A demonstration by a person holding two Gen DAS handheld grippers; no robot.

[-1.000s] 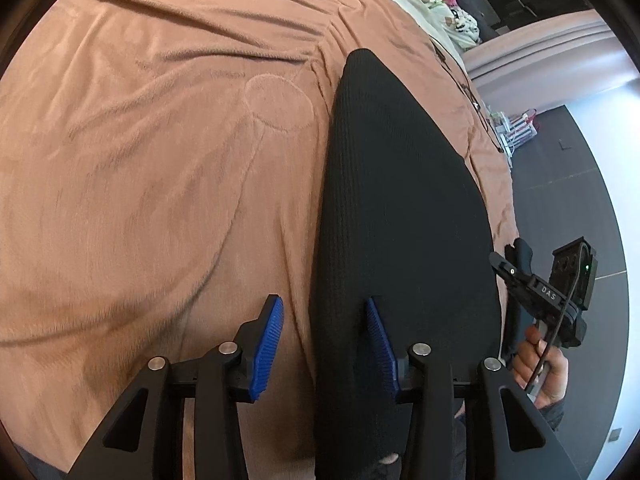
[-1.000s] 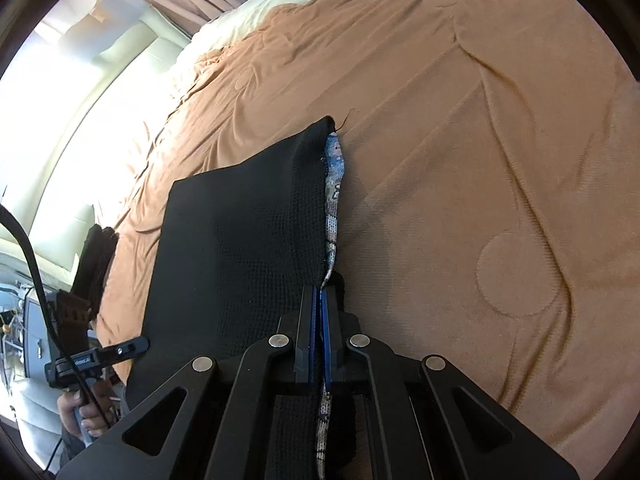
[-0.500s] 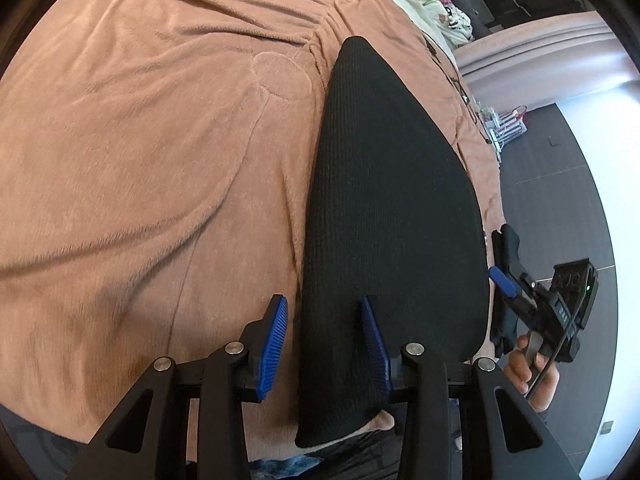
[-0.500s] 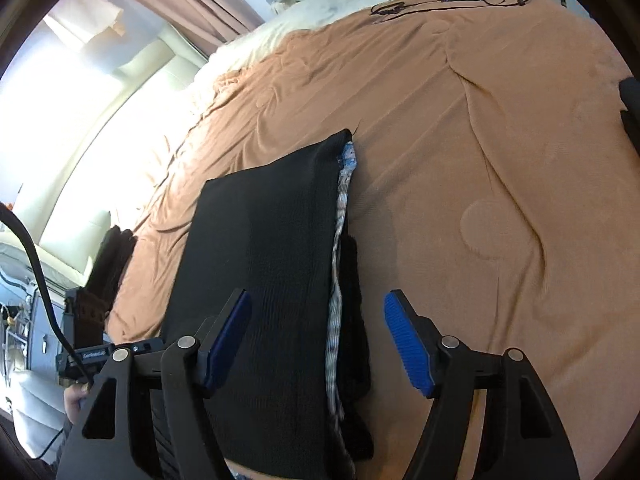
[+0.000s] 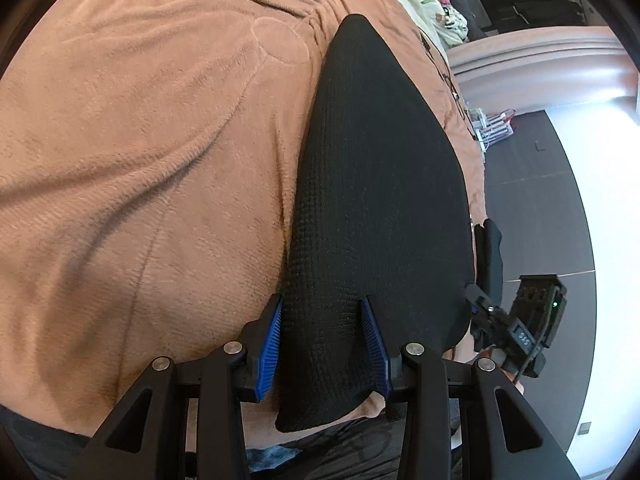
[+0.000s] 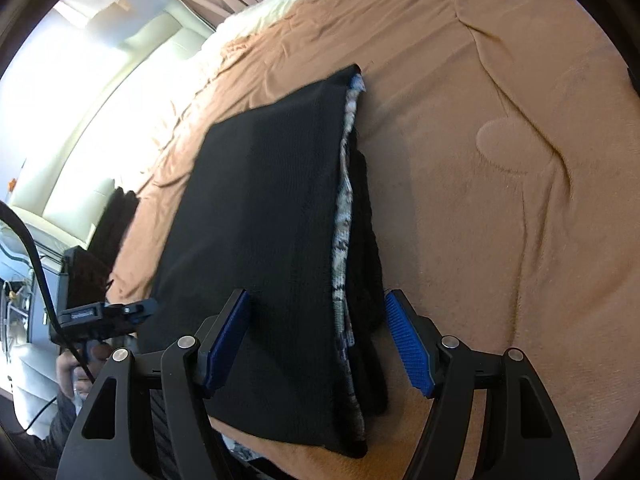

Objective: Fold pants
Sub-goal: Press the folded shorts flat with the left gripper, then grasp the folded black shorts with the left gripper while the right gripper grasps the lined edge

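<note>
Black waffle-knit pants [image 5: 376,200] lie folded flat on the tan blanket [image 5: 140,160], running from 6 toward 12 o'clock in both wrist views. A patterned inner layer [image 6: 343,208] peeks out along the fold's edge at 3 o'clock.

Left gripper [image 5: 324,344]: jaws parted, straddling the near corner of the fold; pads beside the cloth, not visibly pinching it.

Right gripper [image 6: 318,344]: jaws have just been opening and now stand wide, released, the stacked edge between them but untouched.

Risk, as judged: a pad snagging the knit as the grippers lift away would drag the top layer off the stack. The loose inner layer could slide out further.
</note>
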